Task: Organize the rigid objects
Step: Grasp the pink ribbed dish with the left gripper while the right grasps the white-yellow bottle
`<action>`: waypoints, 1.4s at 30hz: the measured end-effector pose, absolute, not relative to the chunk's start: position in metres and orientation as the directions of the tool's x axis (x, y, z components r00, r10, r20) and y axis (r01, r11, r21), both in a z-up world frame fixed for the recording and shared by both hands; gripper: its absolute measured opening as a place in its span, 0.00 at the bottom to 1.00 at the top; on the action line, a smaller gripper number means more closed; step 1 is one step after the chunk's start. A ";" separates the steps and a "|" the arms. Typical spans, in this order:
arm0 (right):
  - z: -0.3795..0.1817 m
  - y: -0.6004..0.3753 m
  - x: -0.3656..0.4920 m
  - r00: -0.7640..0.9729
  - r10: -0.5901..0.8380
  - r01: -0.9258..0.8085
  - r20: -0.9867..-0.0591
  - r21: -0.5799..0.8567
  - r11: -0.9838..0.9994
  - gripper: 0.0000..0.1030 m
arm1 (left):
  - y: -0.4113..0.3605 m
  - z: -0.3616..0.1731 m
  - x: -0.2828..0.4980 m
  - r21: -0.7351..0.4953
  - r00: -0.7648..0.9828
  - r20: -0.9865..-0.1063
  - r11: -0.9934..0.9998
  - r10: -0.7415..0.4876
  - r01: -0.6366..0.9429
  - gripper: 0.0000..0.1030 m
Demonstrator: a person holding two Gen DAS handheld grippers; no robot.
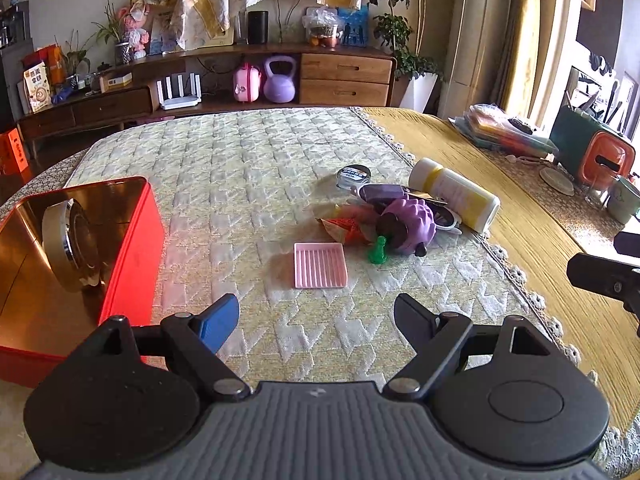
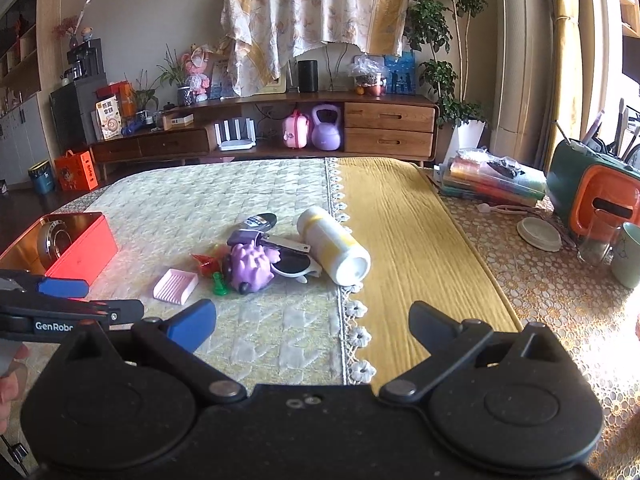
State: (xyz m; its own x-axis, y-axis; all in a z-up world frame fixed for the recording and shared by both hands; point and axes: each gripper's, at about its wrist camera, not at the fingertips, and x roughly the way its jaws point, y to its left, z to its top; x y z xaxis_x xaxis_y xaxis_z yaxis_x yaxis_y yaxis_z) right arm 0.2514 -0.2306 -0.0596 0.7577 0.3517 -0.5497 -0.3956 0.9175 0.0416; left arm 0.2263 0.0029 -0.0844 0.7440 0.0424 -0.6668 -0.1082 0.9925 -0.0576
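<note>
Gaping empty, both claws, left (image 1: 316, 312) and right (image 2: 312, 322), face one red tin (image 1: 132, 248), one pink tray (image 1: 320, 265)

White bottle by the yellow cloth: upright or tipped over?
Tipped over. The white bottle lies on its side across the lace edge, base toward the camera, cap pointing away.

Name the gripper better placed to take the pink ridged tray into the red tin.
Left. The left gripper is open, with the pink tray just ahead of it and the red tin beside it. The right gripper faces the yellow runner.
</note>
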 end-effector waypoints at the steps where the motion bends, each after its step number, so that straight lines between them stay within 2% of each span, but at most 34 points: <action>1: -0.060 -0.229 0.255 0.758 0.354 -0.402 -0.548 0.035 0.915 1.00 | 0.002 -0.087 0.231 -0.052 0.743 -0.668 0.993 0.047 -0.109 0.82; 11: -0.066 -0.221 0.314 0.774 0.326 -0.394 -0.542 -0.011 0.919 0.97 | 0.005 -0.110 0.269 -0.042 0.733 -0.678 0.992 0.062 -0.122 0.82; 18: -0.078 -0.214 0.360 0.752 0.324 -0.418 -0.573 -0.035 0.908 0.94 | 0.010 -0.122 0.284 -0.045 0.732 -0.679 0.991 0.059 -0.122 0.82; 31: -0.102 -0.207 0.401 0.698 0.351 -0.444 -0.625 0.008 0.896 0.73 | 0.007 -0.132 0.298 -0.032 0.735 -0.676 0.995 0.048 -0.094 0.82; 34: -0.106 -0.205 0.407 0.688 0.354 -0.457 -0.633 0.001 0.889 0.67 | 0.005 -0.132 0.299 -0.025 0.740 -0.671 0.996 0.049 -0.089 0.77; 42: -0.110 -0.208 0.415 0.672 0.390 -0.462 -0.630 0.055 0.885 0.65 | 0.006 -0.133 0.300 -0.023 0.752 -0.656 0.996 0.054 -0.092 0.62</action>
